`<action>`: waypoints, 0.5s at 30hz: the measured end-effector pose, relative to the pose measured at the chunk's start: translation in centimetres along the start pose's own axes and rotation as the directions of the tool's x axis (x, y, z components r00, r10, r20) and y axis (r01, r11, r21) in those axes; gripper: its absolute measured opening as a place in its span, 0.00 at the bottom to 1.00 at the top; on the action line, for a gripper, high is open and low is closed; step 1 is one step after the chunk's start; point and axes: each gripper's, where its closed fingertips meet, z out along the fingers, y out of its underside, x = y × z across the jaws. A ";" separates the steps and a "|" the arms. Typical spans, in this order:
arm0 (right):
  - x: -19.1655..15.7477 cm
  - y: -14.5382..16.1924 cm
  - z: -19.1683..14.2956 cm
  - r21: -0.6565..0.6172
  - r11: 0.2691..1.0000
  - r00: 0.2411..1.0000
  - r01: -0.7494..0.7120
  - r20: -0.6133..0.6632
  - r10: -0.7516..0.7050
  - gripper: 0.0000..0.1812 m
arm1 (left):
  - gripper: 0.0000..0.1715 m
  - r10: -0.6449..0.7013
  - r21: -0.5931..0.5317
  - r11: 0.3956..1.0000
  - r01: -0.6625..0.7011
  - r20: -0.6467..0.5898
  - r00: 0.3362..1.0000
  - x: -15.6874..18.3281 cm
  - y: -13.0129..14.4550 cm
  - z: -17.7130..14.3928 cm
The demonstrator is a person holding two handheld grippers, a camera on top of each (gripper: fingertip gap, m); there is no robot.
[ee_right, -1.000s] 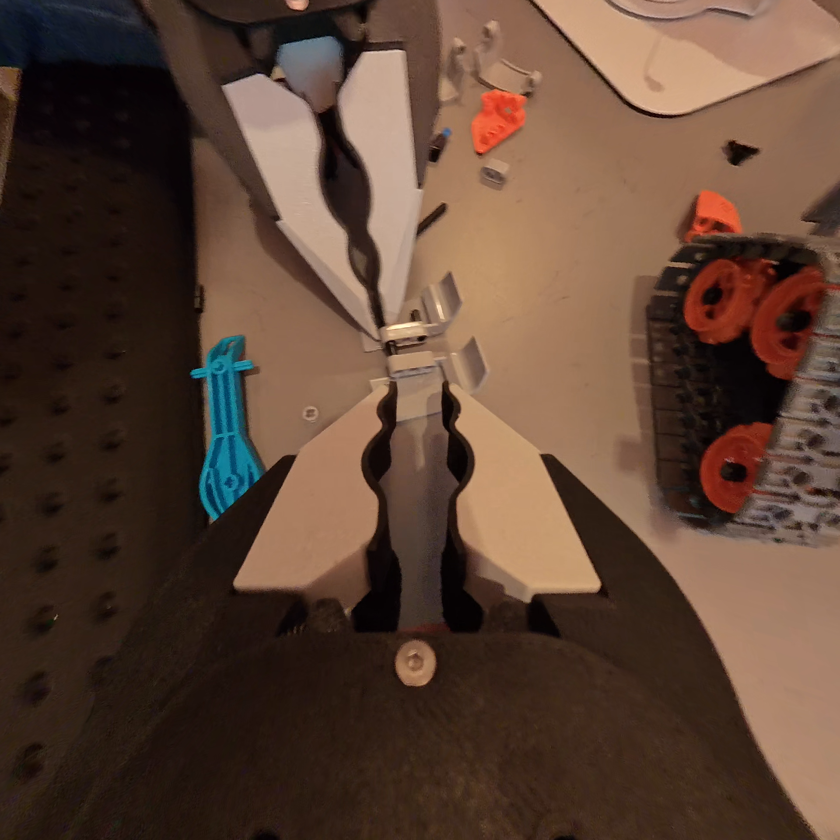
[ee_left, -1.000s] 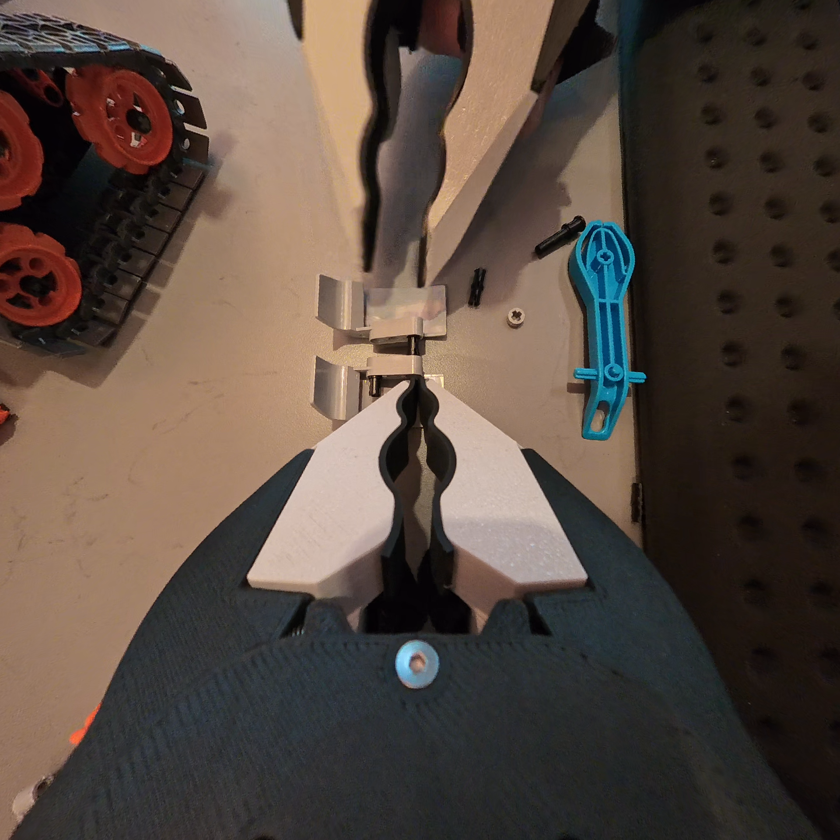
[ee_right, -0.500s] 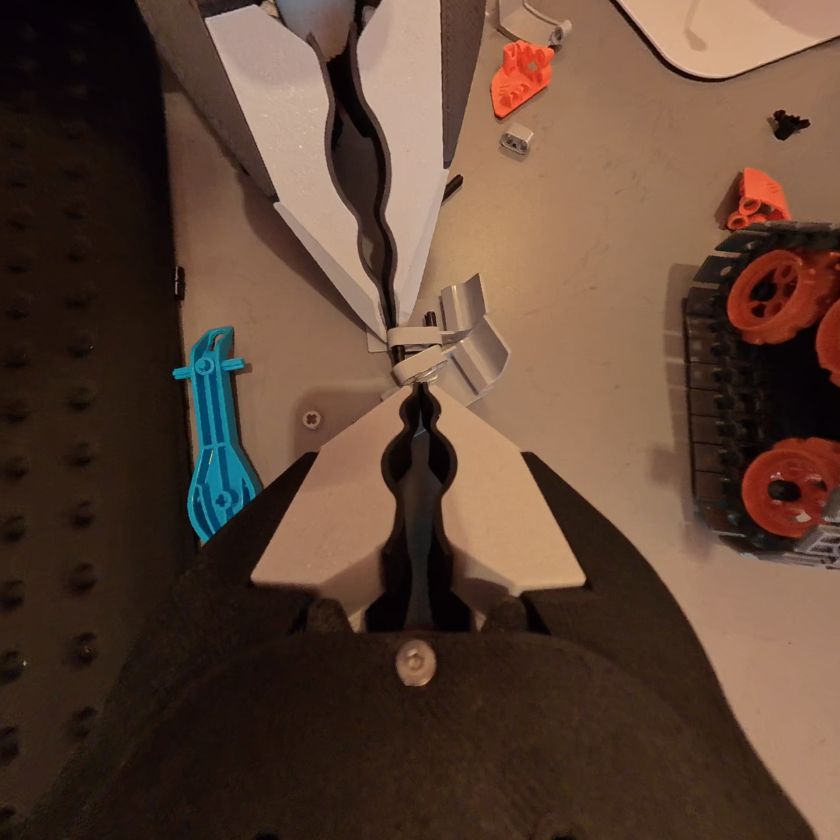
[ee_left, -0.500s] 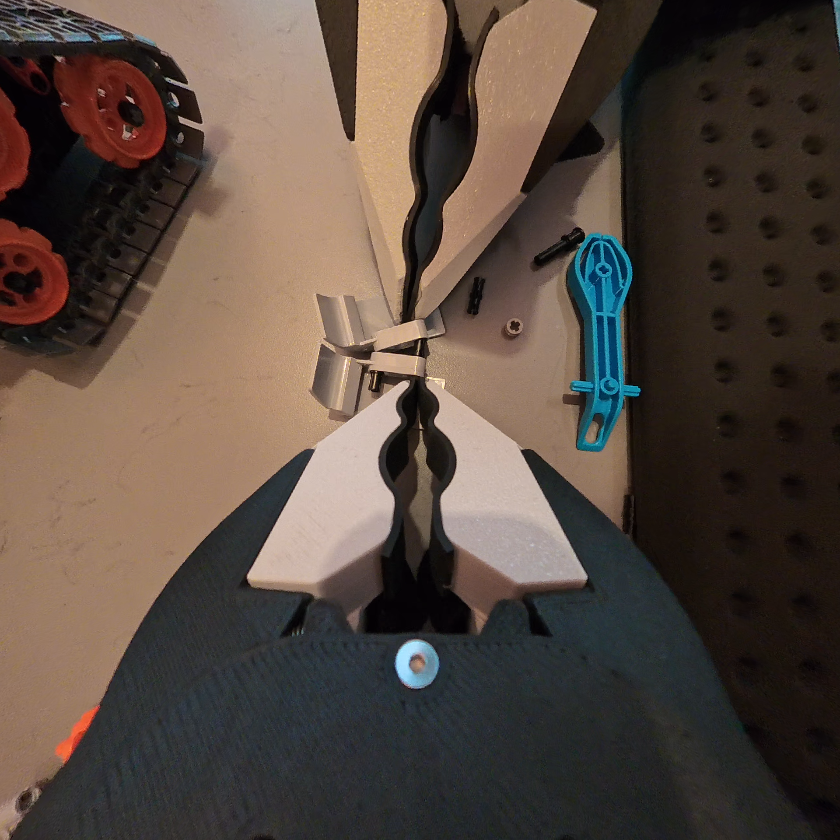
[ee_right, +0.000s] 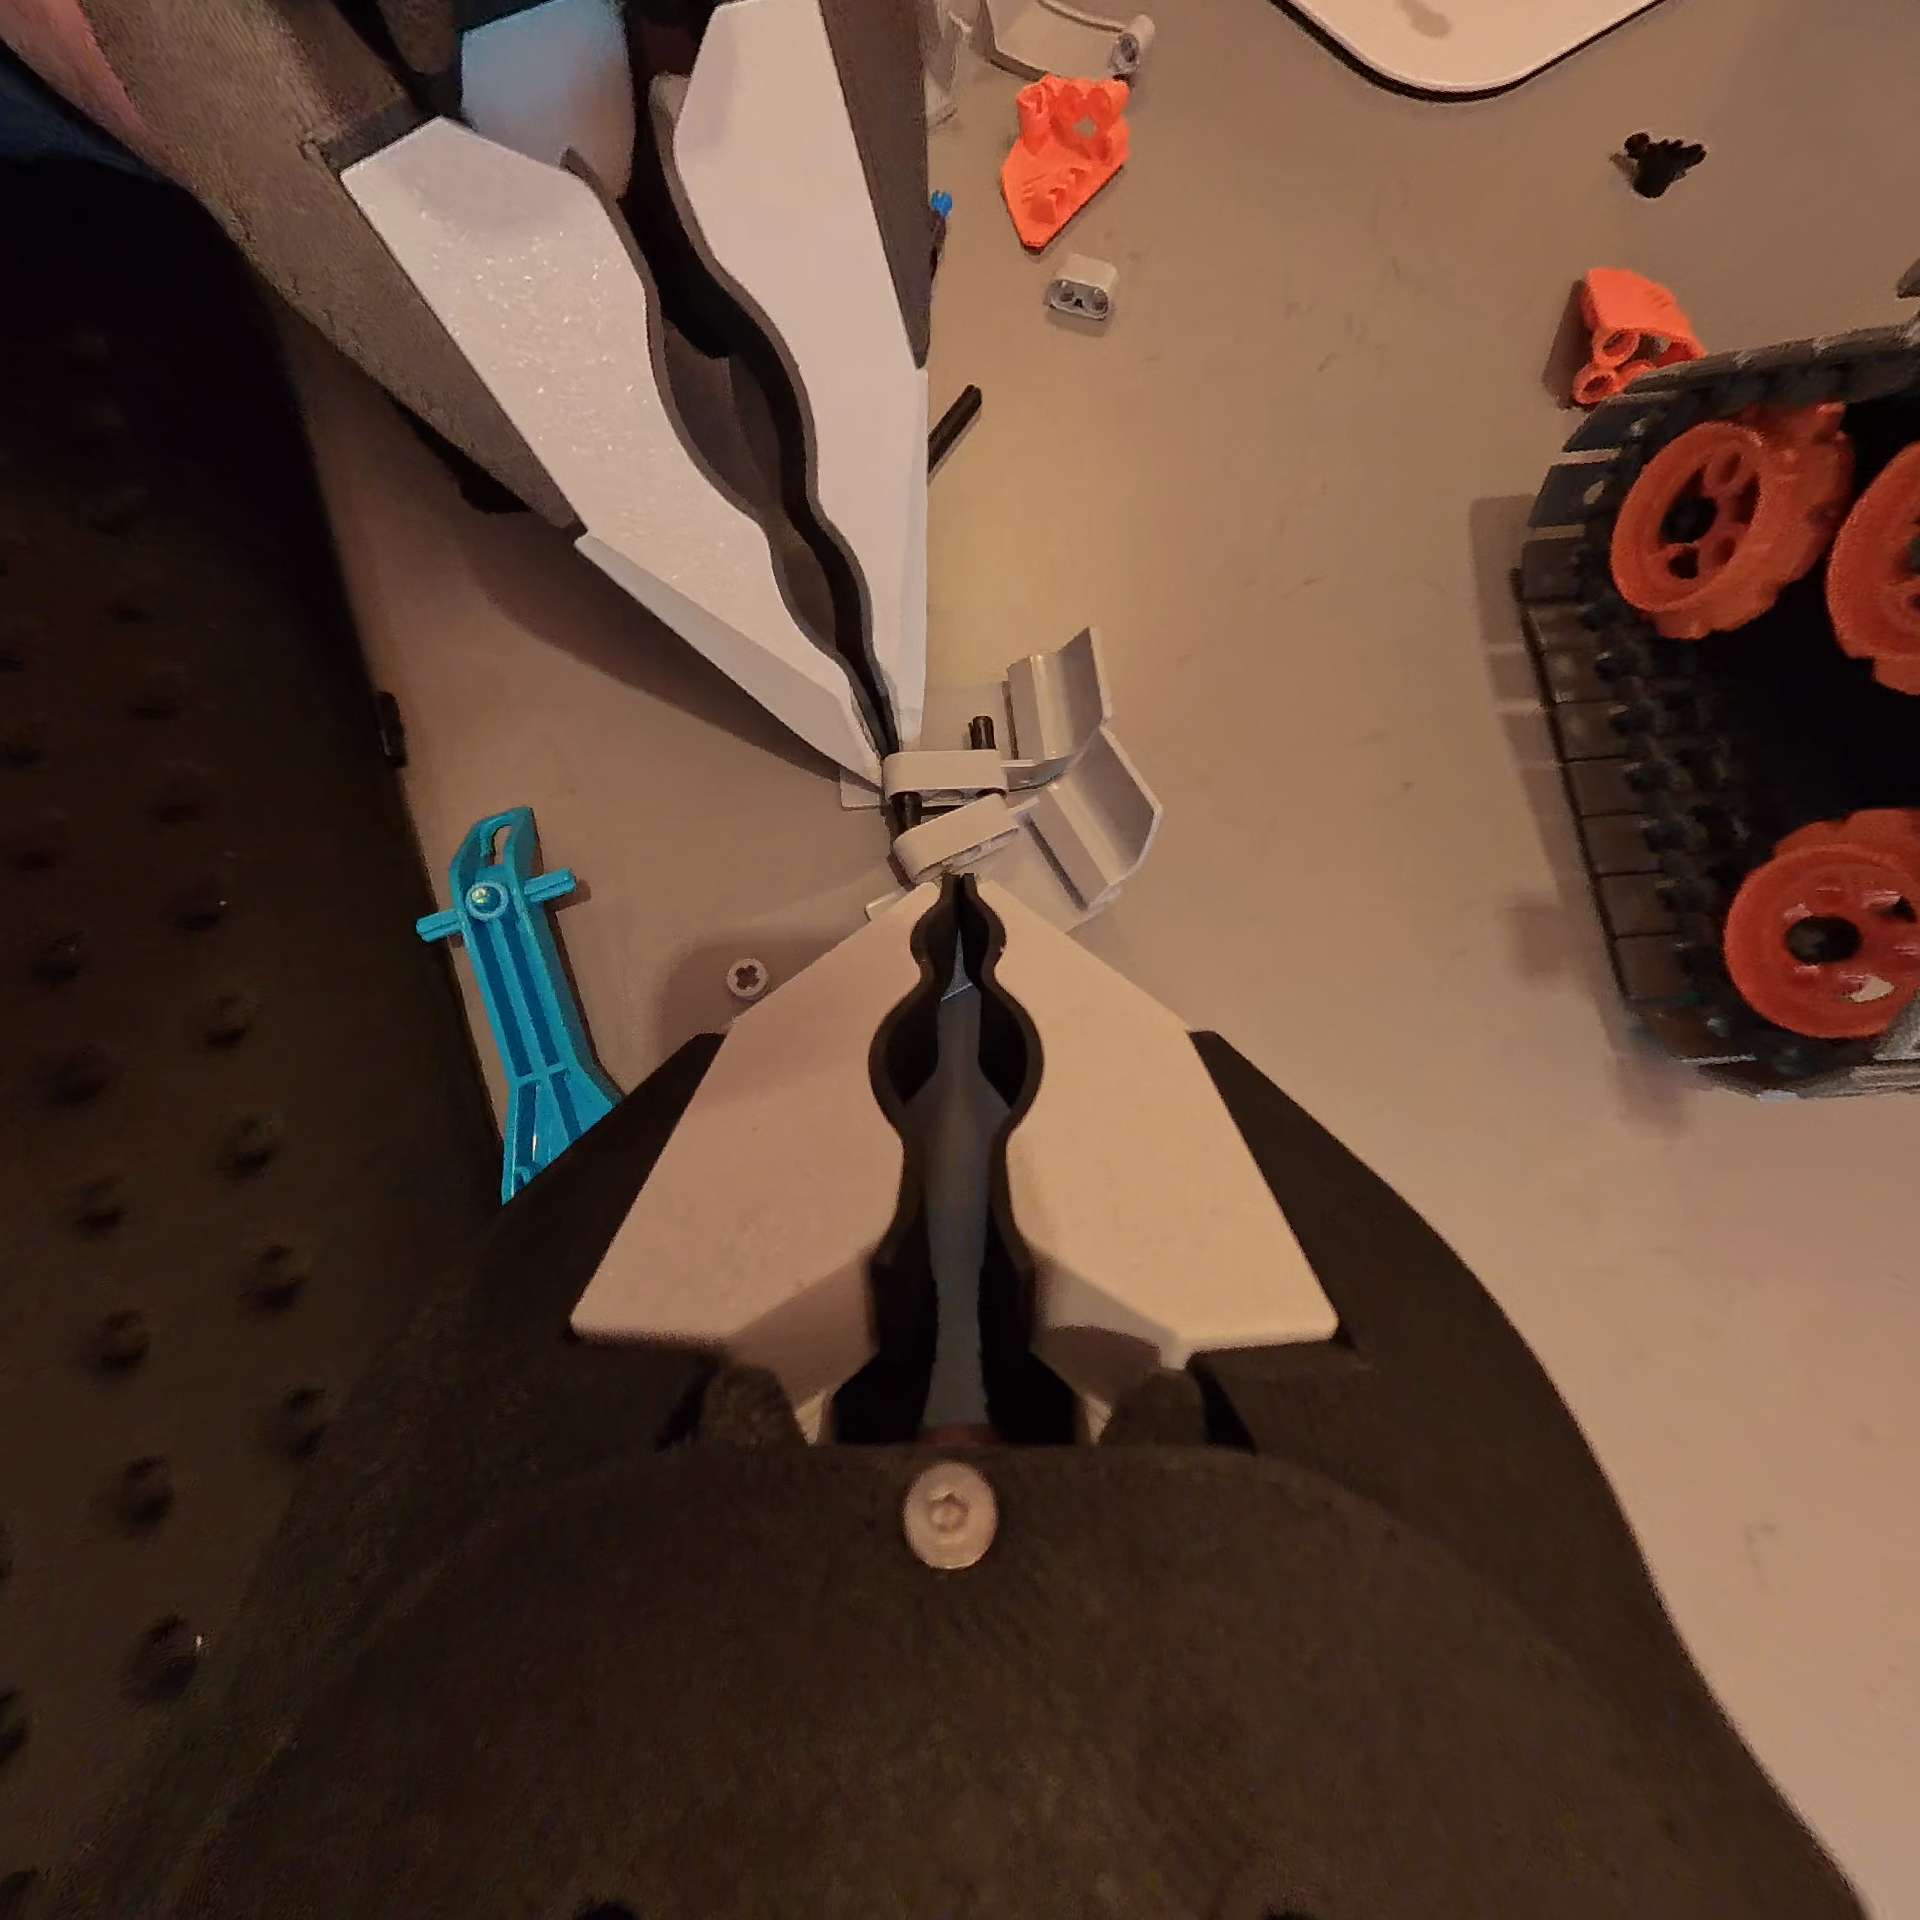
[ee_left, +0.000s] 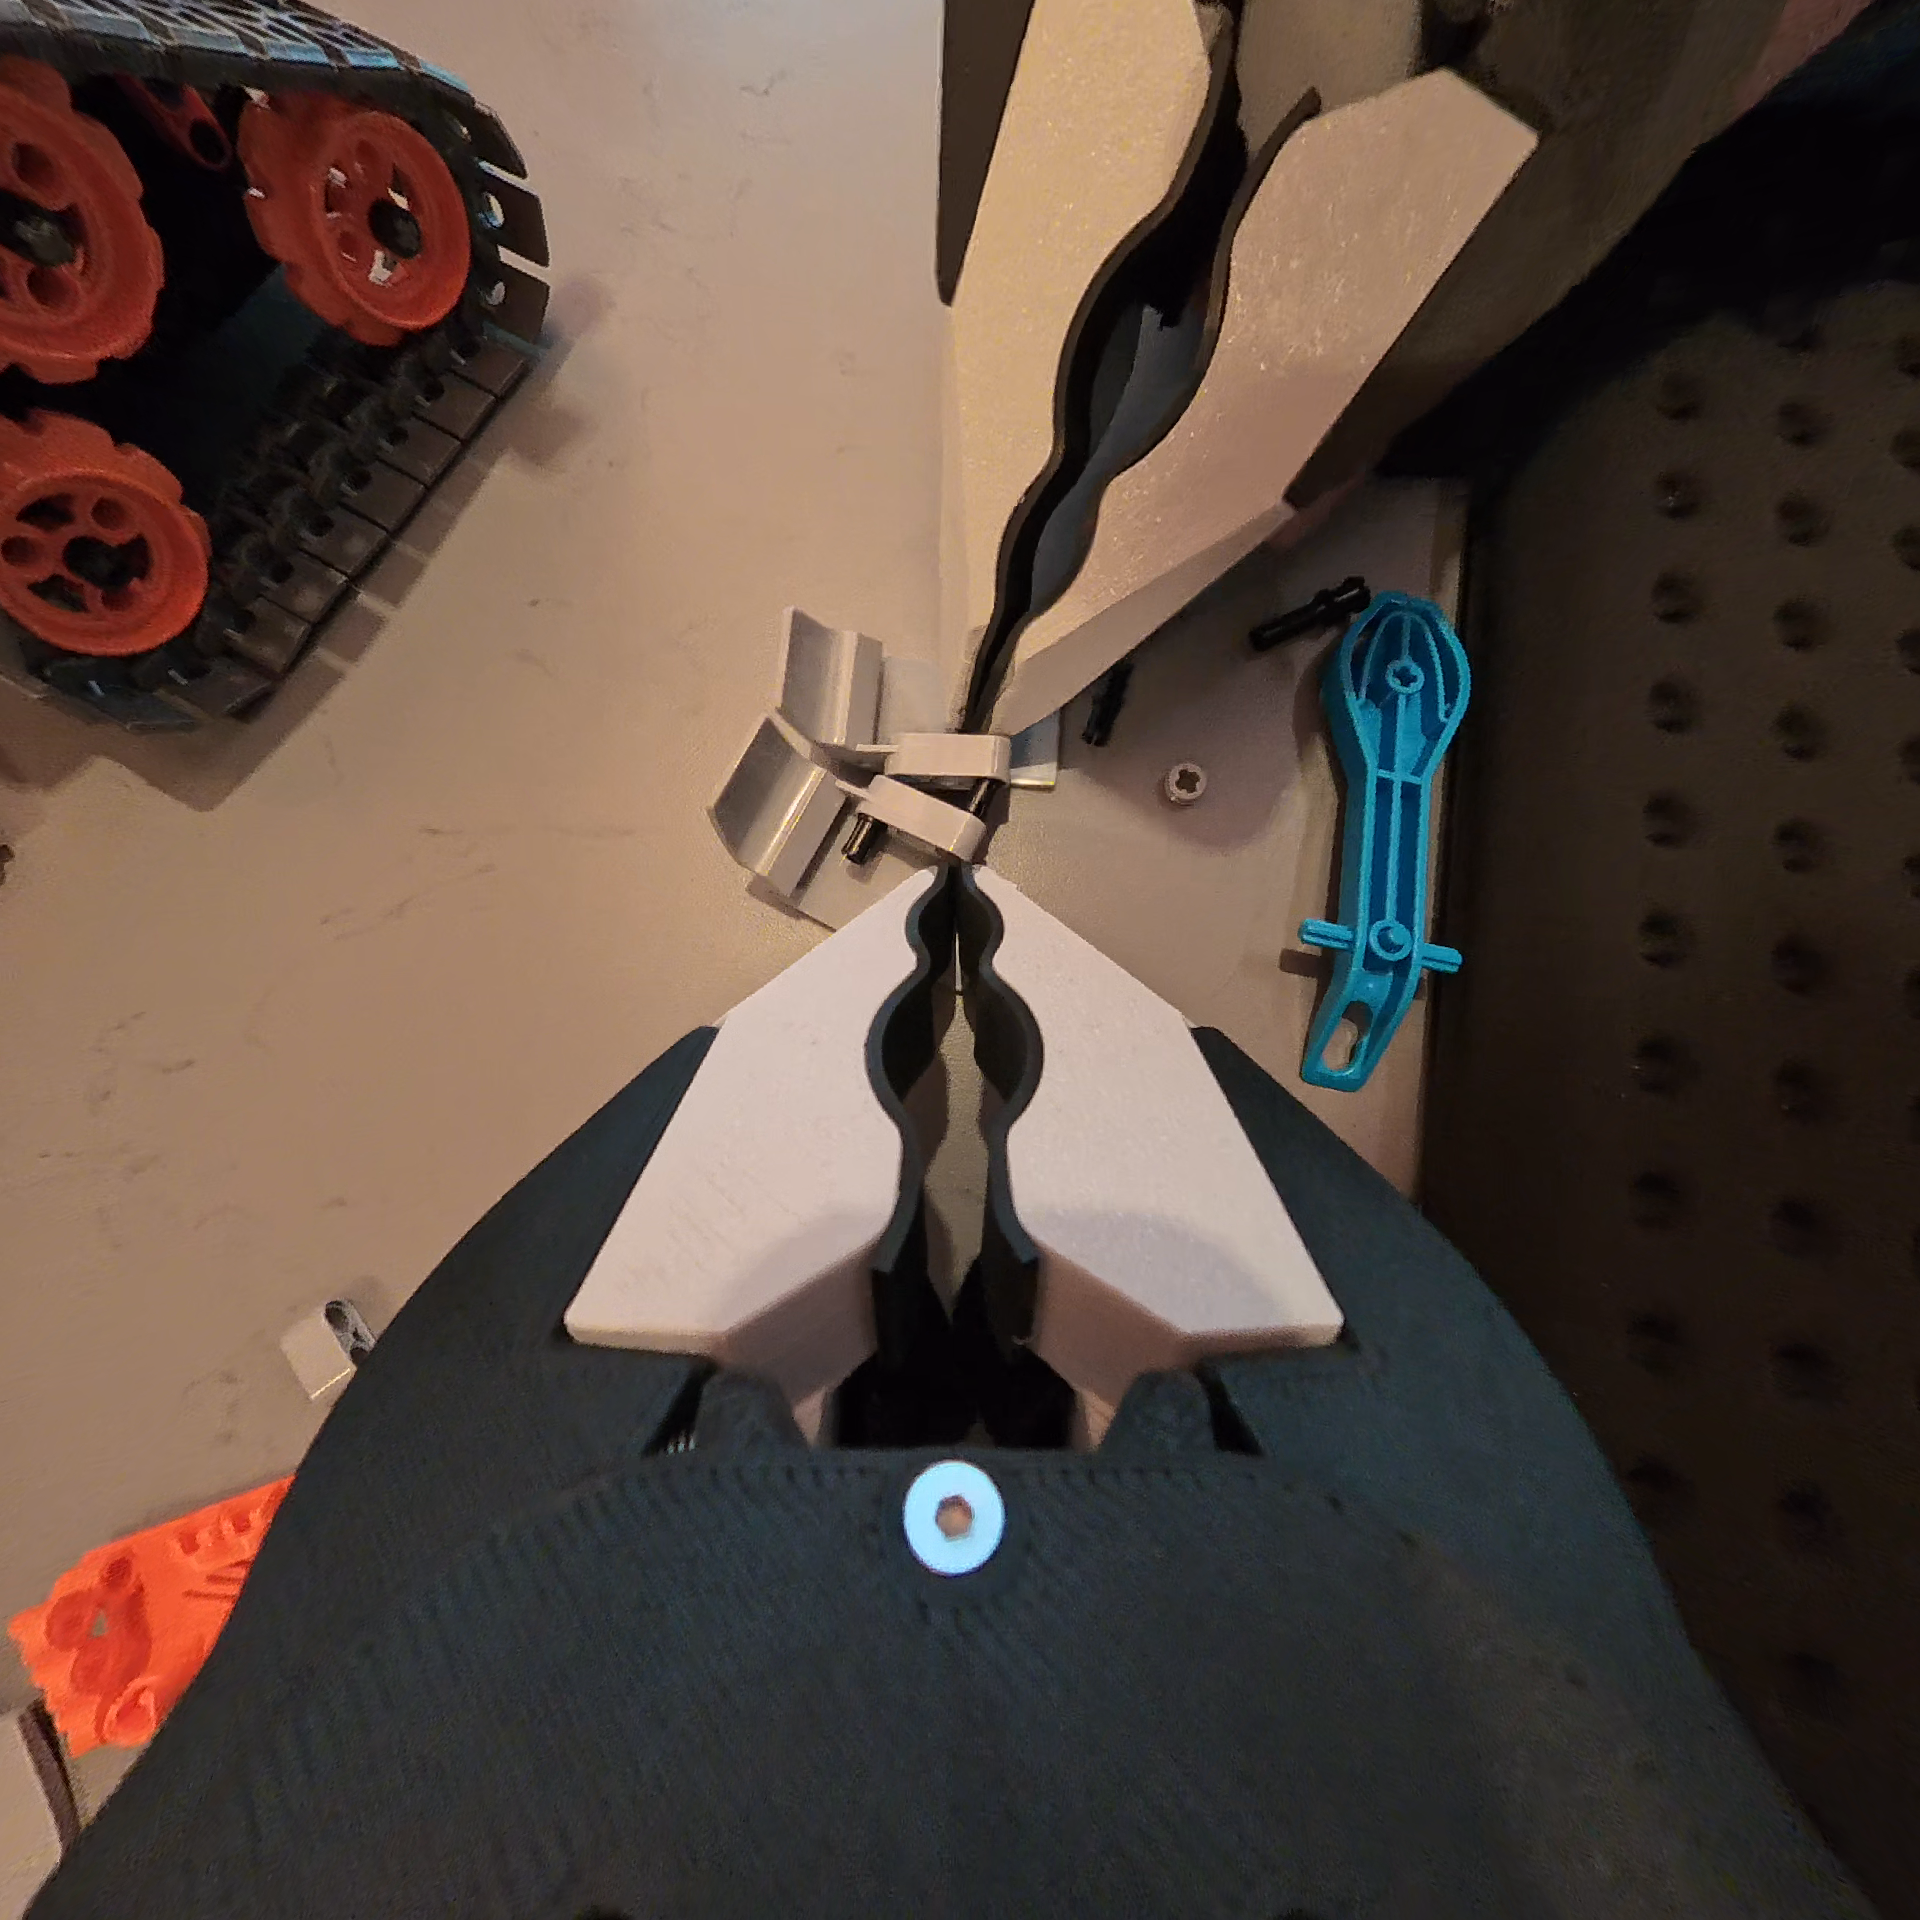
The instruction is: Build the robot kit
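I have my left gripper (ee_left: 954, 871) and right gripper (ee_right: 954, 883) each pinching one of two grey curved pieces (ee_left: 795, 821) above the bench (ee_left: 520, 987); one blue tool (ee_left: 1387, 821) lies nearby.

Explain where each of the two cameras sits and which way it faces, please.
Left wrist view: sits on the left gripper, faces down at the beige table; its own white fingers show, shut on a grey curved plastic piece.
Right wrist view: sits on the right gripper, faces the opposite way; its fingers show, shut on a second grey curved piece.
Shared: both pieces, the blue plastic lever, the orange-wheeled tracked vehicle.
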 end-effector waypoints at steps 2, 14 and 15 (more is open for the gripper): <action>0.1 0.1 -0.1 -0.001 1.000 1.000 -0.012 0.022 0.012 0.01 | 0.00 0.004 -0.003 1.000 -0.004 -0.001 1.000 0.0 0.0 0.0; -0.7 -0.1 -0.7 0.029 1.000 0.994 0.002 0.113 -0.005 0.05 | 0.00 0.010 0.003 1.000 -0.010 -0.019 1.000 0.1 -0.2 0.2; -0.7 0.0 -0.5 0.021 1.000 0.995 0.012 0.102 -0.014 0.04 | 0.00 0.012 0.003 1.000 -0.012 -0.019 1.000 0.1 -0.2 0.2</action>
